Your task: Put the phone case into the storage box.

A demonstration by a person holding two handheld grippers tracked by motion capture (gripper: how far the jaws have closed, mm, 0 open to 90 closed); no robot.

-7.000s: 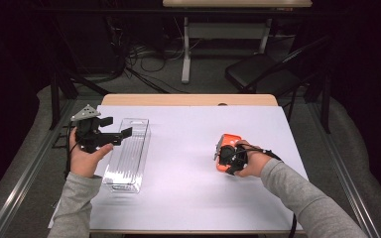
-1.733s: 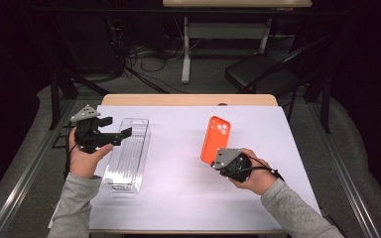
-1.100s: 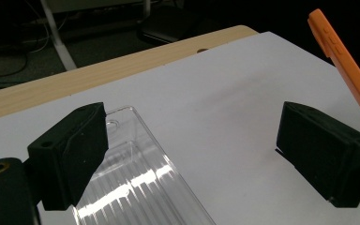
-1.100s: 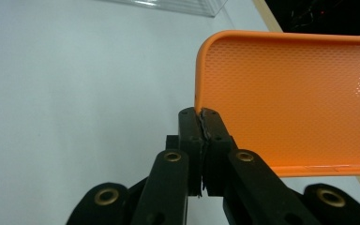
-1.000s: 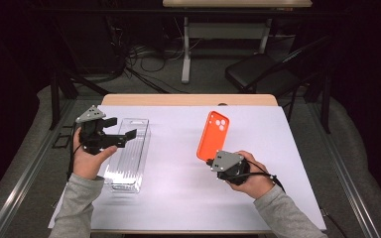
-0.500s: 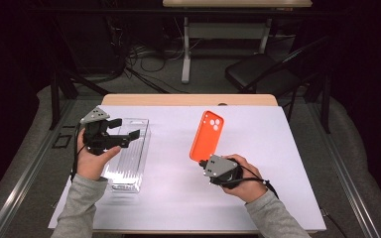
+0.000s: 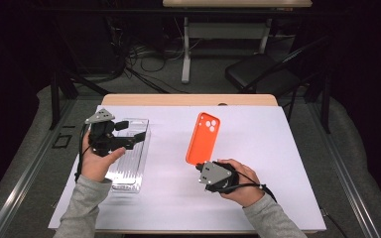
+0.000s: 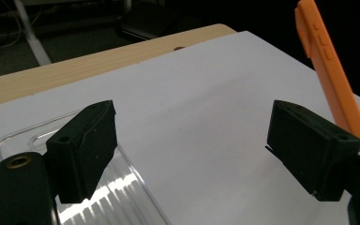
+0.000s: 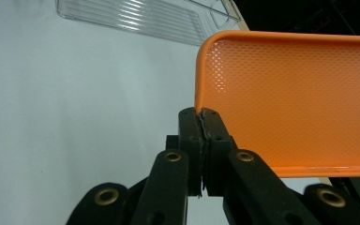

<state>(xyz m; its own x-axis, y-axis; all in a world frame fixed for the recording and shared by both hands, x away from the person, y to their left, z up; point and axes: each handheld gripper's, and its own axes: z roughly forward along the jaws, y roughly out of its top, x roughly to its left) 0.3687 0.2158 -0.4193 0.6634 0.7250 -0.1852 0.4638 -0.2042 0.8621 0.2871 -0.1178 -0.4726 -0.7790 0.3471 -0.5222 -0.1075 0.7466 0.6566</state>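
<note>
Right gripper (image 7: 202, 167), low and right of centre in the high view, is clamped on the bottom edge of the orange phone case (image 7: 204, 138), lifted off the white bench (image 7: 258, 148). The case's long axis runs up the frame, camera cutouts at the far end. At centre left, the left gripper (image 7: 133, 131) hangs open above the clear plastic tray (image 7: 129, 166). Dark floor, cables and a black chair (image 7: 263, 77) fill the top.

Left gripper view: both jaws stand wide apart over white bench; the case rises edge-on at upper right.

Right gripper view: jaws pinch the case's corner, its dotted inner face stretching rightward.
</note>
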